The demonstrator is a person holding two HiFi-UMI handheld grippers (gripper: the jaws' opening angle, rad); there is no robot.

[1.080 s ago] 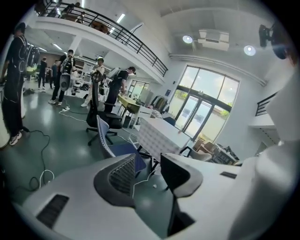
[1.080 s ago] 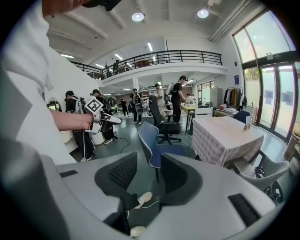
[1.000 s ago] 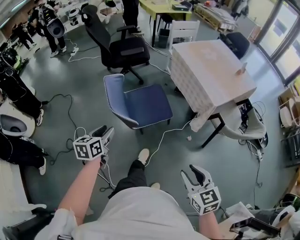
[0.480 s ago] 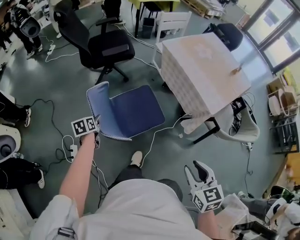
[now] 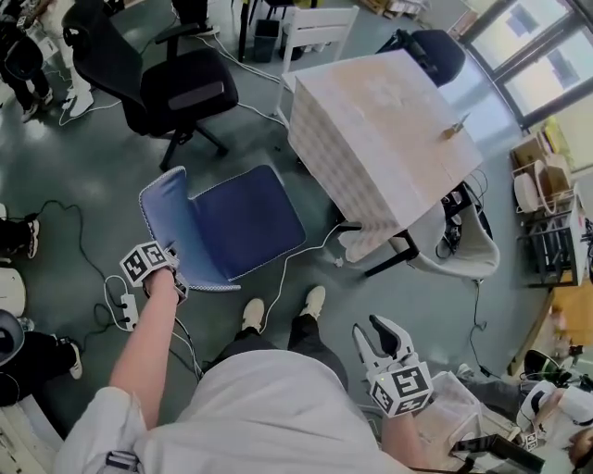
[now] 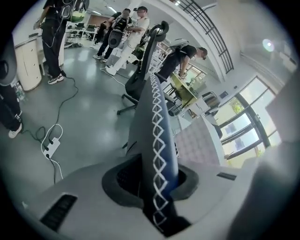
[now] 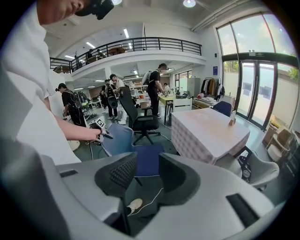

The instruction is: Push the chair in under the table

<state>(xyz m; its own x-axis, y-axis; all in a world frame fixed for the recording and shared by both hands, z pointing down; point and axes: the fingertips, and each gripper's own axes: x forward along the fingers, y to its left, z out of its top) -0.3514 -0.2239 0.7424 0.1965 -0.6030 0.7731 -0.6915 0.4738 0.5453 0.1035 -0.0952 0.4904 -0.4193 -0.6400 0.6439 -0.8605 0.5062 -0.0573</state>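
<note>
The blue chair (image 5: 246,222) stands on the floor left of the table (image 5: 380,139), its seat towards the table and its backrest (image 5: 167,218) towards me. My left gripper (image 5: 176,280) is at the backrest's near edge. In the left gripper view that edge, with its white stitching (image 6: 157,126), runs up between the closing jaws of the left gripper (image 6: 157,180) and fills the gap. My right gripper (image 5: 373,331) hangs low at the right, open and holding nothing; its view shows the chair (image 7: 140,161) and the table (image 7: 206,131) ahead of the right gripper (image 7: 143,176).
A black office chair (image 5: 171,88) stands behind the blue one, a white chair (image 5: 320,28) at the table's far side, a grey armchair (image 5: 463,245) under its right end. Cables and a power strip (image 5: 125,305) lie by my left foot. People stand further back.
My left gripper has gone forward and down from beside my leg to the chair's backrest, and the jaws have come in around its edge. The right gripper stays low and open.
</note>
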